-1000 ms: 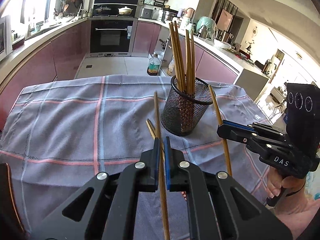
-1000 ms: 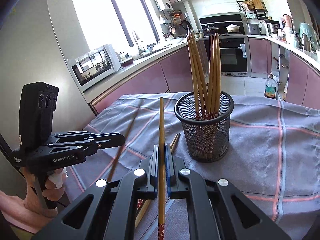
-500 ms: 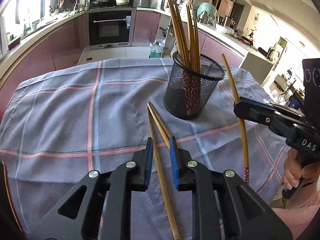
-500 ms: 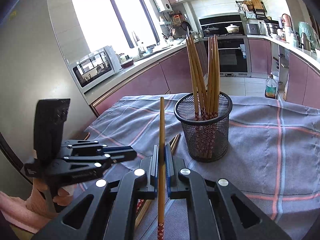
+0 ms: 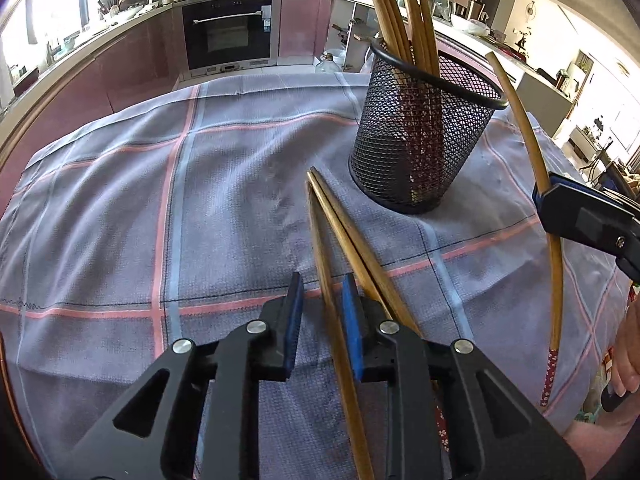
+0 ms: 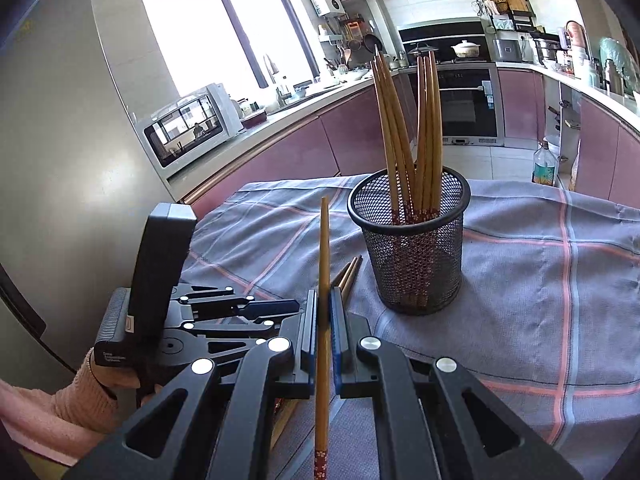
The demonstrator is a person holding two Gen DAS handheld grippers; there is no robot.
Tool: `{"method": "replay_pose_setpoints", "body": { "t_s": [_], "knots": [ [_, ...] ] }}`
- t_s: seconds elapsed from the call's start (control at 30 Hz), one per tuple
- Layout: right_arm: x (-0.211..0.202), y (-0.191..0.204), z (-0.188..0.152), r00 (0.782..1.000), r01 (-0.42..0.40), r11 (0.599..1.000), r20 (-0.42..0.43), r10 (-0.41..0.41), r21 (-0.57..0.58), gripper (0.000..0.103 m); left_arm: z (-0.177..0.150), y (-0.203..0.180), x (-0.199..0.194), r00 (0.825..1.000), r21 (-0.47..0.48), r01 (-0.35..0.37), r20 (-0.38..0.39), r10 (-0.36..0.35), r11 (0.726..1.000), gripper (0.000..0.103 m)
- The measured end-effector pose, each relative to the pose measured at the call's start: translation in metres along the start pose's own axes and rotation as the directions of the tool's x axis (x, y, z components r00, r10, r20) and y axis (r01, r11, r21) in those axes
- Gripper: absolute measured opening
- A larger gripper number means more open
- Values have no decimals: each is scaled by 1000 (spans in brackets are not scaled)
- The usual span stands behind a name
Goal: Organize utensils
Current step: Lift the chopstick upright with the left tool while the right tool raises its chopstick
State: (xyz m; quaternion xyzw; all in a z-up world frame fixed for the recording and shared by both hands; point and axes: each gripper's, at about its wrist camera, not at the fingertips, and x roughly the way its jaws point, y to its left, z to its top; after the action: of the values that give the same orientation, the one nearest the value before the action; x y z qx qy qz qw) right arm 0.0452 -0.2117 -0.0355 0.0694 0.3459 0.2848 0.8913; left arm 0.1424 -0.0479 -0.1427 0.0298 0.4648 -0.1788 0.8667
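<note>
A black mesh cup (image 5: 424, 136) holding several wooden chopsticks stands on the grey checked cloth (image 5: 200, 200); it also shows in the right wrist view (image 6: 412, 248). Two chopsticks (image 5: 332, 248) lie on the cloth in front of the cup. My left gripper (image 5: 322, 312) is open low over them, with one chopstick passing between its blue pads. My right gripper (image 6: 324, 320) is shut on one chopstick (image 6: 323, 264), held upright, tip up; the same chopstick shows in the left wrist view (image 5: 552, 240).
The cloth-covered table ends at the near and right edges. Kitchen counters, an oven (image 5: 228, 36) and a microwave (image 6: 188, 124) lie behind. A bottle (image 6: 544, 164) stands on the floor.
My left gripper let go of its chopstick, which now lies on the cloth, and has lowered toward the two lying chopsticks. My right gripper still holds its chopstick, nearly unmoved.
</note>
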Motion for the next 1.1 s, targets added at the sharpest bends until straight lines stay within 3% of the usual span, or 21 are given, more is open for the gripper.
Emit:
{"method": "replay_pose_setpoints", "body": {
  "t_s": [0.1, 0.23, 0.5, 1.1],
  "knots": [
    [1, -1, 0, 1000, -2, 1000, -3, 2, 1, 5, 4, -3, 3, 1000, 15, -21, -3, 21, 1000, 19],
    [2, -1, -1, 1000, -4, 1000, -3, 4, 1, 5, 6, -8, 5, 999, 29, -43, -6, 43, 999, 10],
    [3, -1, -1, 1000, -3, 1000, -1, 3, 1, 5, 6, -11, 2, 999, 14, -55, 0, 55, 998, 8],
    [-13, -1, 4, 999, -8, 1000, 53, 8, -2, 5, 7, 4, -65, 992, -43, 54, 116, -48, 998, 7]
  ]
}}
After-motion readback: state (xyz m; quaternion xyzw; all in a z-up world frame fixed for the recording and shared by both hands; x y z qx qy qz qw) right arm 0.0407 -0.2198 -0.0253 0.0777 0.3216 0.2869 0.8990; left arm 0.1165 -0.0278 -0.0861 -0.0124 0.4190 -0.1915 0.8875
